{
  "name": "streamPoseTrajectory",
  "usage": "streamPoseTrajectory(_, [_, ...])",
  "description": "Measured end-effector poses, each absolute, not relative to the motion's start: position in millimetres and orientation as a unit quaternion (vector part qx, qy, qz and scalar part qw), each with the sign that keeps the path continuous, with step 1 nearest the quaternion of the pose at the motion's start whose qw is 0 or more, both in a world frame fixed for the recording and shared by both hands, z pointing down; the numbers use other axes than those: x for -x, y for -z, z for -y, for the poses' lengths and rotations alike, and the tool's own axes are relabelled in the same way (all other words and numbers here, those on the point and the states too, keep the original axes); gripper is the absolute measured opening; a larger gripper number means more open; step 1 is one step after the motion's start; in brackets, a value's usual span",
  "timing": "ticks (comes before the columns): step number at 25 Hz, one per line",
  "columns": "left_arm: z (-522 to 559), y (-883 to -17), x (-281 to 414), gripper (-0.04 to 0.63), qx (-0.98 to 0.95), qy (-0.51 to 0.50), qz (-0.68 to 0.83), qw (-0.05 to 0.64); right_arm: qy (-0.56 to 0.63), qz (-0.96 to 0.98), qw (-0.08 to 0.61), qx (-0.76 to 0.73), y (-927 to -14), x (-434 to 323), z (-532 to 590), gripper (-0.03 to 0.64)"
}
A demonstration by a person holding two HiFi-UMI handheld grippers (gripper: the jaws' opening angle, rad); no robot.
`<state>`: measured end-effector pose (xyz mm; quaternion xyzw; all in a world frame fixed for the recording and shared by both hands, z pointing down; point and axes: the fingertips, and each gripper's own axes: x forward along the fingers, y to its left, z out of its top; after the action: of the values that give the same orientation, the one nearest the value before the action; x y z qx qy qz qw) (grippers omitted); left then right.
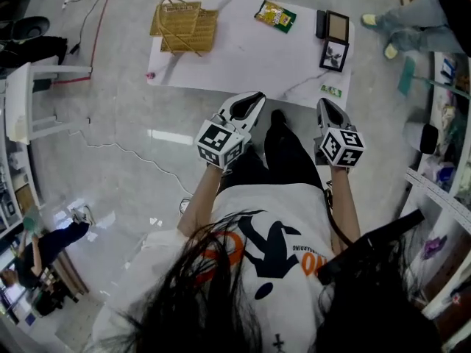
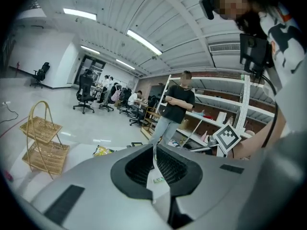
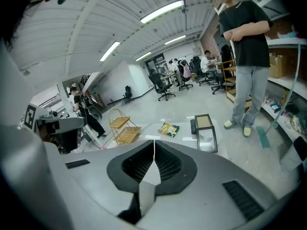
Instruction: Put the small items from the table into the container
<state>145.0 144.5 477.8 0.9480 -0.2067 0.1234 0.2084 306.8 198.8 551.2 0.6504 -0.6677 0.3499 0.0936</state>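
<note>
A white table (image 1: 243, 61) stands ahead of me. On its far left lies a two-tier wicker basket (image 1: 180, 26) (image 2: 43, 145) (image 3: 122, 127). A yellow-green snack packet (image 1: 276, 15) (image 3: 169, 129) lies at the far middle. A small green packet (image 1: 330, 90) (image 2: 158, 180) rests by the front right edge, and a tiny pink item (image 1: 150, 74) sits at the front left corner. My left gripper (image 1: 246, 109) (image 2: 154, 150) and right gripper (image 1: 329, 112) (image 3: 154, 143) hover short of the table's near edge, both shut with nothing in them.
Two picture frames (image 1: 334, 55) (image 3: 207, 140) and a black case (image 1: 321, 23) lie at the table's right end. A person (image 1: 412, 20) stands beyond the right corner. A white chair (image 1: 29, 101) and floor cables (image 1: 125, 153) are at the left, with shelving (image 1: 441, 190) at the right.
</note>
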Motion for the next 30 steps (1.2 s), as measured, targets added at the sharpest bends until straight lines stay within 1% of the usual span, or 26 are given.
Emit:
streamPoseTrajectory(5, [-111.4, -503.5, -179.7, 0.017, -0.945, -0.143, 0.212, 0.204, -0.382, 0.655, 0.113, -0.643, -607.6, -348.6, -175.8, 0.018])
streamPoseTrajectory(12, [-89.3, -544.7, -210.5, 0.018, -0.938, -0.177, 0.214, 0.21, -0.445, 0.621, 0.143, -0.629, -699.8, -382.2, -173.9, 0.022])
streamPoseTrajectory(13, [-87.1, -550.6, -212.7, 0.018, -0.936, -0.181, 0.214, 0.212, -0.453, 0.616, 0.149, -0.627, -714.0, -384.5, -174.4, 0.037])
streamPoseTrajectory(15, [-83.5, -563.2, -216.2, 0.018, -0.933, -0.191, 0.212, 0.217, -0.469, 0.606, 0.165, -0.621, -741.2, -388.4, -175.4, 0.11])
streamPoseTrajectory(17, [-81.7, -575.8, -221.0, 0.018, -0.931, -0.203, 0.209, 0.22, -0.479, 0.596, 0.185, -0.617, -765.5, -394.7, -177.0, 0.127])
streamPoseTrajectory(24, [-74.0, -601.0, -229.3, 0.017, -0.927, -0.217, 0.203, 0.229, -0.502, 0.562, 0.251, -0.608, -842.1, -415.2, -174.3, 0.167])
streamPoseTrajectory(27, [-69.8, -607.2, -230.2, 0.018, -0.923, -0.215, 0.211, 0.239, -0.507, 0.543, 0.29, -0.604, -867.6, -422.0, -175.0, 0.171])
streamPoseTrajectory(30, [-69.7, -612.5, -227.1, 0.018, -0.92, -0.222, 0.213, 0.243, -0.51, 0.517, 0.312, -0.613, -880.7, -428.8, -176.5, 0.17])
